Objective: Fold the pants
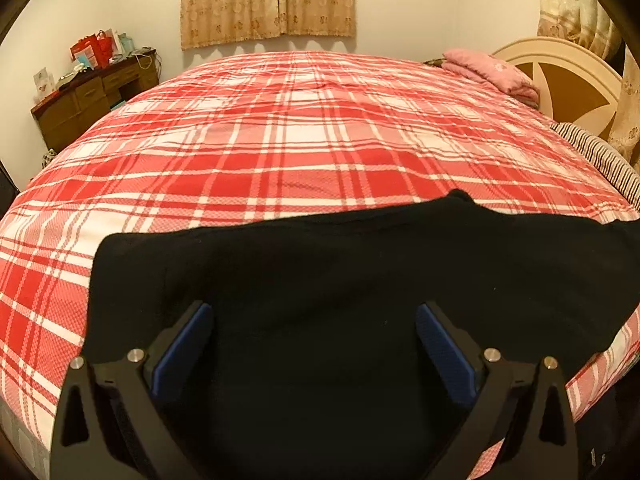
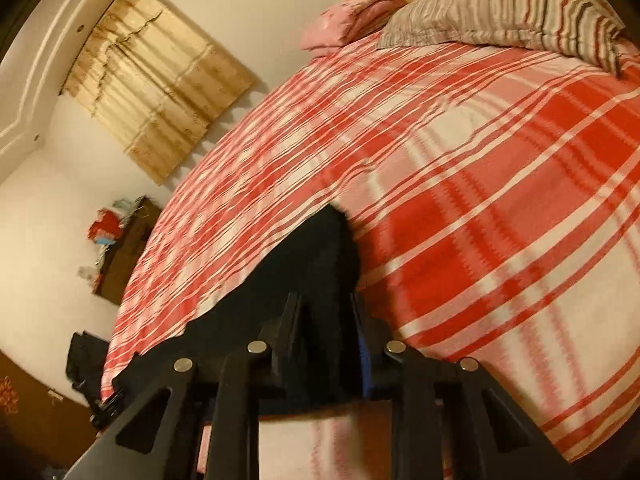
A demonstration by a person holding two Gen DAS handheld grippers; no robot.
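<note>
Black pants (image 1: 340,280) lie across the near side of a bed with a red and white plaid cover (image 1: 300,136). My left gripper (image 1: 314,312) is open, its blue-padded fingers (image 1: 192,340) spread just above the pants cloth, nothing between them. In the right wrist view, my right gripper (image 2: 326,320) is shut on a bunched edge of the black pants (image 2: 320,252) and holds it raised over the plaid cover (image 2: 480,200). That view is tilted and blurred.
A pink folded blanket (image 1: 488,68) and a striped pillow (image 2: 500,8) lie at the bed's head by a cream headboard (image 1: 568,72). A wooden dresser (image 1: 96,100) with bags stands by the far left wall. Curtains (image 1: 268,0) hang behind the bed.
</note>
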